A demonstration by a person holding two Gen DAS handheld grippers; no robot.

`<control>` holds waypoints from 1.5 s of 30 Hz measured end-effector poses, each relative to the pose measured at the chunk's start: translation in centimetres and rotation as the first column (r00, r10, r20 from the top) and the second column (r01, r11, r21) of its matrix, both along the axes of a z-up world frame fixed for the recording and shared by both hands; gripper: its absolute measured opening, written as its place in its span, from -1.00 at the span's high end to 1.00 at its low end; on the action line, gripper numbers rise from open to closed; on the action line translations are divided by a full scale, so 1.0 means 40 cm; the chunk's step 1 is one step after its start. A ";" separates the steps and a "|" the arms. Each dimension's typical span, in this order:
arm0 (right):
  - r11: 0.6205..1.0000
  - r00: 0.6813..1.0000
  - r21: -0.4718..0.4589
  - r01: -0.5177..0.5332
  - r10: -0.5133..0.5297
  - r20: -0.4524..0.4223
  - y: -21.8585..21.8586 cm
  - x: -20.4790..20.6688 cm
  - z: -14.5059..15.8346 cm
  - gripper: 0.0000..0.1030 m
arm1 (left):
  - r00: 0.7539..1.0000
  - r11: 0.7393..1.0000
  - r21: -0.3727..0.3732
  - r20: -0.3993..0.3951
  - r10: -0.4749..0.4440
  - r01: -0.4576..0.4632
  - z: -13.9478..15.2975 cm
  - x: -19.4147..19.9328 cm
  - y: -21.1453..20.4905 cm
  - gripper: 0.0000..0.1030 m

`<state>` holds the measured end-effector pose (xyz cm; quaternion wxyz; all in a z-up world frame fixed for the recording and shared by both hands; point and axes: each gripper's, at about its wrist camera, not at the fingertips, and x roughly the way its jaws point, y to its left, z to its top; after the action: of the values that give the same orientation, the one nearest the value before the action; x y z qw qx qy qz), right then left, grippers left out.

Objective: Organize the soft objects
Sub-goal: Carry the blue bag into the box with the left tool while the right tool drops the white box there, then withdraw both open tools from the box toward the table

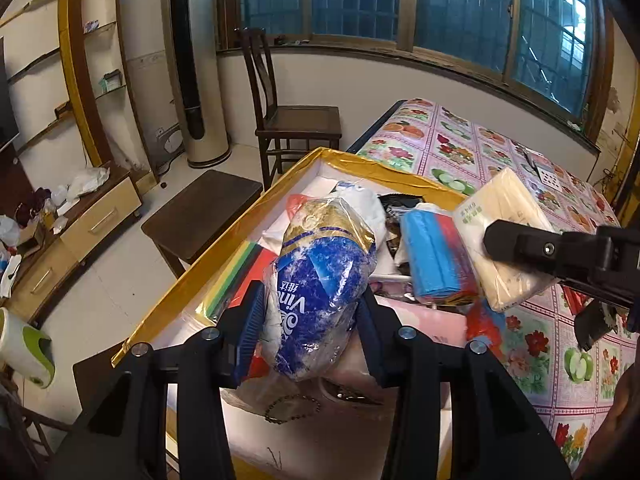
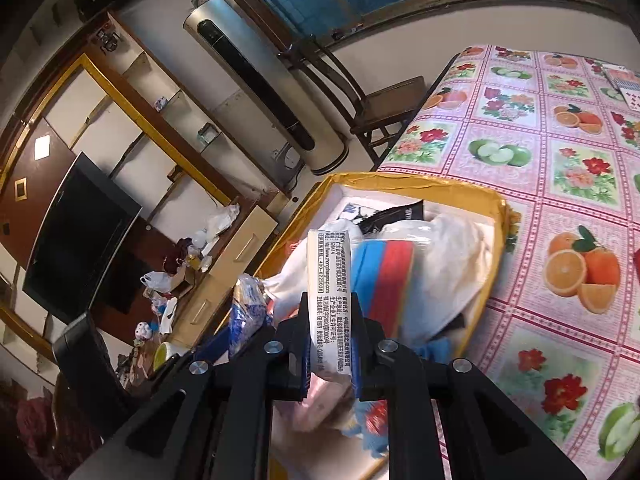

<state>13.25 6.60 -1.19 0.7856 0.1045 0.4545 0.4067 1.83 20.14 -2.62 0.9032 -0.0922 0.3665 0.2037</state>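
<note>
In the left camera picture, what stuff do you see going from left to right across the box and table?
Blue-and-white tissue bag in the left hand-held gripper → blue-and-red roll pack → cream tissue pack pinched by the right hand-held gripper → fruit-and-flower tablecloth.

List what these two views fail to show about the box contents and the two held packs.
- Left wrist view: the floor of the gold-edged box is hidden under piled bags; the blue tissue pack hides what lies beneath it.
- Left wrist view: the right hand-held gripper is cut off by the frame edge, covering part of the cream tissue pack.
- Right wrist view: the cream pack's print is too small to read; the left hand-held gripper is mostly hidden.
</note>
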 end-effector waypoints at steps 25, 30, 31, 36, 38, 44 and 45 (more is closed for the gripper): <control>0.988 0.968 0.067 0.136 -0.147 0.205 -0.367 -0.189 0.106 -0.17 | 0.983 0.987 0.145 0.179 0.043 -0.070 0.110 -0.083 -0.103 -0.56; 0.978 0.958 0.074 0.196 -0.207 0.200 -0.486 -0.213 0.105 -0.17 | 0.984 0.988 0.152 0.175 -0.034 0.007 0.124 -0.073 -0.195 -0.56; 0.975 0.954 0.076 0.208 -0.219 0.202 -0.506 -0.214 0.104 -0.17 | 0.984 0.987 0.161 0.170 -0.047 0.019 0.126 -0.069 -0.214 -0.56; 0.956 0.936 0.096 0.276 -0.290 0.198 -0.620 -0.219 0.095 -0.17 | 0.984 0.978 0.198 0.151 -0.099 0.068 0.129 -0.045 -0.298 -0.56; 0.949 0.930 0.096 0.300 -0.314 0.192 -0.661 -0.214 0.094 -0.17 | 0.983 0.973 0.212 0.142 -0.119 0.087 0.128 -0.035 -0.330 -0.56; 0.919 0.902 0.087 0.384 -0.394 0.179 -0.790 -0.191 0.073 -0.18 | 0.981 0.959 0.252 0.108 -0.164 0.132 0.115 0.006 -0.411 -0.56; 0.914 0.898 0.092 0.396 -0.406 0.169 -0.811 -0.186 0.068 -0.18 | 0.980 0.958 0.252 0.102 -0.169 0.139 0.112 0.013 -0.421 -0.56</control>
<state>5.79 -25.83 1.52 0.8879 0.1794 0.3371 0.2566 2.37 3.31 1.87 0.9415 0.0358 0.2887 0.1700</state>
